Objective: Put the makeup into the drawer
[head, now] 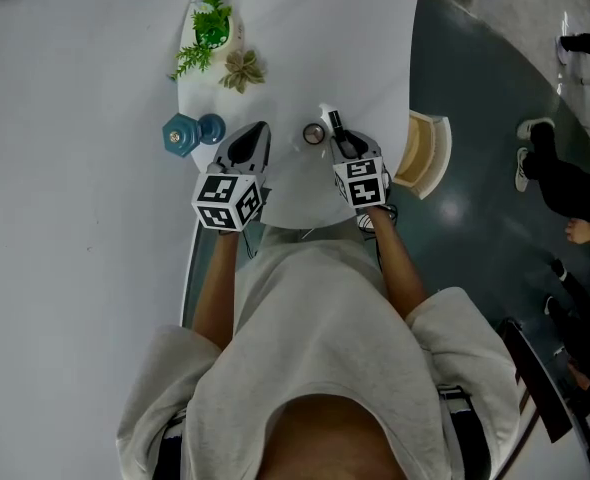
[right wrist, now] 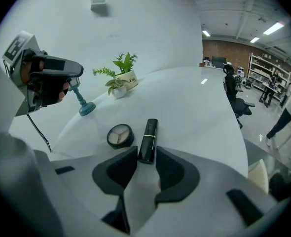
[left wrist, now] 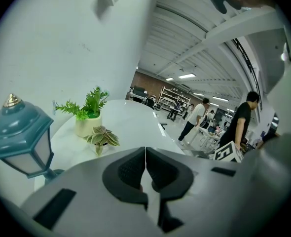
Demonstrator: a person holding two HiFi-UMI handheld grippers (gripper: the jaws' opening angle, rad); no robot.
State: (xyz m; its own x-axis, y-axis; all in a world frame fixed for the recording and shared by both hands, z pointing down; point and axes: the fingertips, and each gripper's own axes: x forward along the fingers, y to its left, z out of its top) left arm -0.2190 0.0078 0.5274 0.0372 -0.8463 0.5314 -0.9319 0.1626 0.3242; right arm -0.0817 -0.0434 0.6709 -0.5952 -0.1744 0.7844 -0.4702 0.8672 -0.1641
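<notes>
Right gripper (right wrist: 143, 158) straddles the near end of the lipstick (right wrist: 148, 138), jaws narrowly spread, not yet pinching. Advise centring it, then closing squarely. Left gripper (left wrist: 145, 169) pressed together, empty.

A black lipstick tube (right wrist: 148, 140) with a thin gold band lies flat on the white bench (right wrist: 195, 107), its near end between the fingers (right wrist: 123, 168) of the right gripper (right wrist: 146, 158), which sit close on either side. Just to its left lies a round open compact (right wrist: 120, 135), face up, showing pale pans. The light wooden drawer (head: 425, 153) stands open at the bench's right edge.
</notes>
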